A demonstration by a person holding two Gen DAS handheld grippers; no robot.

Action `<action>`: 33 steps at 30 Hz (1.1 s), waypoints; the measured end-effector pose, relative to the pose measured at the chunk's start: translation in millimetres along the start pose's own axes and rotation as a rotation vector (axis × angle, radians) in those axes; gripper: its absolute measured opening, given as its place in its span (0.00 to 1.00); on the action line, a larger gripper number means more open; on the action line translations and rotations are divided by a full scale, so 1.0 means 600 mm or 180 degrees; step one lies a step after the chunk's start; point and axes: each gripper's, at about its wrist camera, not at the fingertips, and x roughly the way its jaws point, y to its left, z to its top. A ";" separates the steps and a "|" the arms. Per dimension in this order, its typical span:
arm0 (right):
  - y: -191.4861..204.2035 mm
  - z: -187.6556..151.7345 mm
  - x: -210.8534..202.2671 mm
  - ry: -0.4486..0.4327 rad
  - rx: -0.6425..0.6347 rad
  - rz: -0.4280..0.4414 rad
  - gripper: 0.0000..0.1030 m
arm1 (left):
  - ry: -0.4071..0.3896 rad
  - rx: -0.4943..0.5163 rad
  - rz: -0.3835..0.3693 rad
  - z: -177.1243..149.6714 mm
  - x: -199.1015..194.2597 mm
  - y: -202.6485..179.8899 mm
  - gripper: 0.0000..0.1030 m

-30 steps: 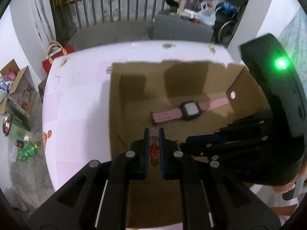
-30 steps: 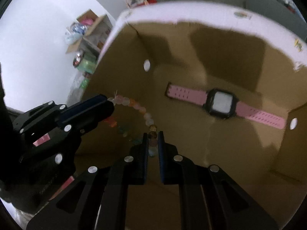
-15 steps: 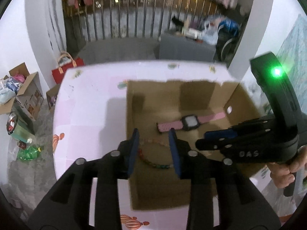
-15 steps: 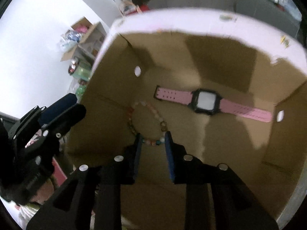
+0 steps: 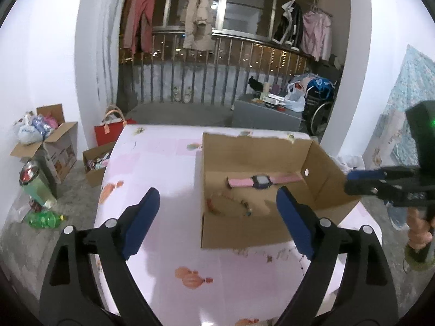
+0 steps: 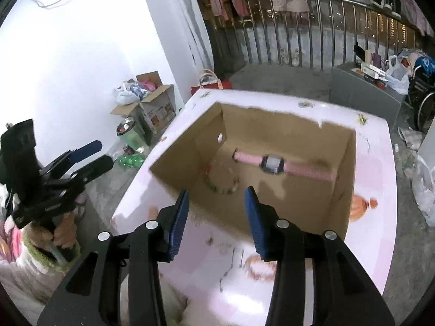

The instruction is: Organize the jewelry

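Opening at this moment, both sets of jaws hold nothing. Left hand-held gripper (image 5: 216,218) is spread wide, with only the pink surface (image 5: 163,168) and the near wall of the cardboard box (image 5: 244,231) showing in the gap. Right hand-held gripper (image 6: 216,218) is about half open, also empty, above the box's near rim.

Beyond the fingertips, down on the box floor, lies the beaded bracelet (image 6: 221,180), a loose ring with no real long axis, lying flat, just ahead of the right gripper's tips. Past it, farther from both grippers, lies the pink watch (image 6: 274,164), flat and face up. Its long axis runs across the box, side to side in both views, roughly crosswise to the gripper fingers, with its strap ends toward the two side walls. Bracelet and watch sit near each other; contact cannot be told.

Judged step: release done, grippers clearing the box. To do it well, the jaws should be kept clear of the cardboard rim, lifted straight out rather than dragged across the wall, and the box not nudged on the slick surface.
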 end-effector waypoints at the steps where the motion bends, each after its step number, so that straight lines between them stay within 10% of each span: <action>1: 0.000 -0.015 0.003 0.0038 0.0031 0.0002 0.41 | 0.0021 -0.0028 0.0008 -0.011 0.003 0.000 0.81; 19: -0.080 -0.092 0.070 -0.0056 0.0596 -0.0997 0.03 | 0.0525 -0.0300 0.0068 -0.152 0.083 0.025 0.81; 33: -0.049 -0.106 0.081 -0.0412 0.0345 -0.1724 0.04 | 0.0597 -0.0043 -0.0072 -0.183 0.106 -0.011 0.81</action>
